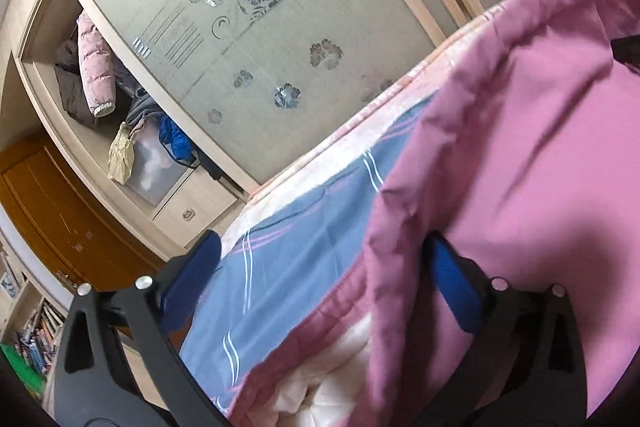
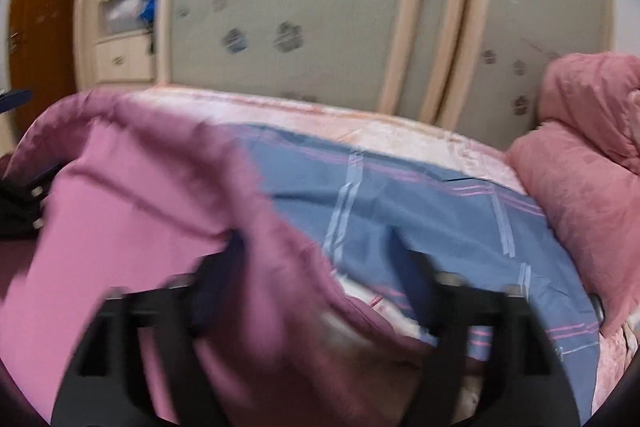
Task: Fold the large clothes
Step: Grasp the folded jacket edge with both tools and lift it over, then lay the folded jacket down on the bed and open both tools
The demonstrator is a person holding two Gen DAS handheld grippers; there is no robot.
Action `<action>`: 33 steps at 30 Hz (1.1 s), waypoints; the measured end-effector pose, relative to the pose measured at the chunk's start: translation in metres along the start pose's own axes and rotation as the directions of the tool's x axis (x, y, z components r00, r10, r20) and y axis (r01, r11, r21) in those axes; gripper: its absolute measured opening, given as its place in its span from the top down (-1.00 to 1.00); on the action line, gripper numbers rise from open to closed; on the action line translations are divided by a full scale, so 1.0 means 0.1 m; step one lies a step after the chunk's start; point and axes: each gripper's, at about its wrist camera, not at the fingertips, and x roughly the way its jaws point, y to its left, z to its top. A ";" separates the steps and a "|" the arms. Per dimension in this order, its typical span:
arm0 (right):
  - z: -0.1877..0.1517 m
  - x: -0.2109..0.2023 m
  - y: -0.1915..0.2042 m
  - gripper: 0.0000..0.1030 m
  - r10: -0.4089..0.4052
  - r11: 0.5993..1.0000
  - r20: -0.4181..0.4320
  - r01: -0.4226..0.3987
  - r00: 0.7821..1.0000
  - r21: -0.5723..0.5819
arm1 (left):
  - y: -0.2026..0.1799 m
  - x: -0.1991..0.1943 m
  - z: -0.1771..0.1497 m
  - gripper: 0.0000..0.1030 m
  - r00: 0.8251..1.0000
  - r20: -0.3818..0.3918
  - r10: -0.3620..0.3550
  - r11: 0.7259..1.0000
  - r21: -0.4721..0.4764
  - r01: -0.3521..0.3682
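Note:
A large pink padded garment (image 1: 520,155) hangs over a bed with a blue striped sheet (image 1: 296,267). My left gripper (image 1: 324,259) is open: the left finger stands clear over the sheet, and the pink cloth drapes over the right finger (image 1: 452,287). In the right wrist view the same pink garment (image 2: 132,211) covers the left half. My right gripper (image 2: 316,267) is open, with cloth draped over its left finger (image 2: 224,267). The view is blurred. The left gripper's black frame (image 2: 24,203) shows at the far left edge.
A wardrobe with frosted sliding doors (image 1: 256,39) stands behind the bed, its left bay holding hung coats (image 1: 92,67) and a storage box. A wooden door (image 1: 60,211) and bookshelf sit left. A pink duvet (image 2: 580,155) is piled at the bed's right end.

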 end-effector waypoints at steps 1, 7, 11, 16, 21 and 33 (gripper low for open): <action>0.05 0.01 -0.06 -0.80 -0.014 0.999 0.017 0.013 1.000 0.029 | 0.02 0.01 0.03 -0.96 1.000 0.009 0.016 1.000 0.001 -0.016; 0.25 0.11 -0.21 -0.83 -0.164 0.986 0.042 0.164 0.985 0.008 | 0.35 0.22 0.36 -0.96 0.958 0.018 0.287 0.958 -0.007 -0.287; 0.32 -0.18 -0.47 -0.86 -0.333 0.932 0.161 0.299 0.929 0.206 | 0.81 0.13 0.41 -0.96 0.961 -0.070 0.266 0.905 -0.324 -0.274; 0.31 -0.27 -0.22 -0.96 -0.006 0.970 0.171 -0.036 0.985 0.241 | 0.35 -0.12 0.48 -0.96 1.000 0.001 0.006 0.958 -0.286 -0.005; 0.24 0.26 0.47 -0.96 0.108 0.993 -0.071 -0.104 0.992 0.060 | -0.30 0.12 0.37 -0.96 0.993 -0.078 -0.094 0.978 -0.196 0.077; -0.19 1.04 -0.19 -0.96 -0.082 0.978 -0.180 0.114 0.980 0.175 | 0.02 0.88 -0.38 -0.96 0.980 -0.194 0.037 0.958 -0.271 -0.090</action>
